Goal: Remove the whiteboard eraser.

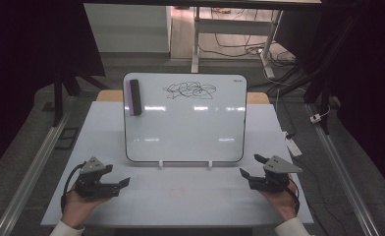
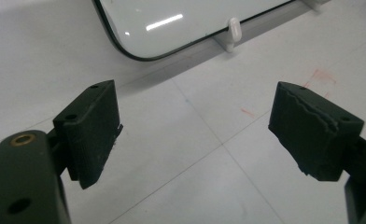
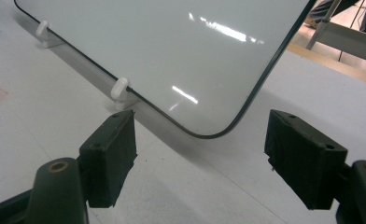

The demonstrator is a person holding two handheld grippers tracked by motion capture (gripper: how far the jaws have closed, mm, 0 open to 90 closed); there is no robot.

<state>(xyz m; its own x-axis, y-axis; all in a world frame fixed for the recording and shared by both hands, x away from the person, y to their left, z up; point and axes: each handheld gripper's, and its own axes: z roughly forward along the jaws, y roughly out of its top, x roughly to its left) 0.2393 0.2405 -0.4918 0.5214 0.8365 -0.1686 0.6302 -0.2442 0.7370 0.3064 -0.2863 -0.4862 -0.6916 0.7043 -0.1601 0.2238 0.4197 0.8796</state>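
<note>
High view – board: a whiteboard (image 1: 184,118) is standing upright on small white feet (image 1: 160,163) at the middle of the pale worktop (image 1: 180,196), leaning back a little.
High view – scribble: a black scribble (image 1: 189,90) is sitting near the board's top edge, about midway across.
High view – eraser: a dark eraser (image 1: 135,97) with a purple side is clinging upright to the board's top left corner, left of the scribble.
High view – left hand-held gripper (image 1: 121,175): a hand is holding it in front of the board's lower left corner, jaws pointing right and spread apart, gripping nothing.
High view – right hand-held gripper (image 1: 252,165): a hand is holding it in front of the board's lower right corner, jaws pointing left toward the board and gaping wide, empty.
Left gripper view – jaws: the two black jaws are standing far apart over bare worktop (image 2: 209,158), with nothing between them.
Left gripper view – board: the board's (image 2: 172,23) rounded lower corner and one white foot (image 2: 234,31) are showing beyond the jaws; faint red marks (image 2: 321,77) are lying on the worktop to the right of that foot.
Right gripper view – jaws: the jaws are wide open and holding nothing.
Right gripper view – board: the board's (image 3: 172,51) rounded lower corner is hanging just beyond the gap, with a white foot (image 3: 119,88) under its edge above the left jaw.
</note>
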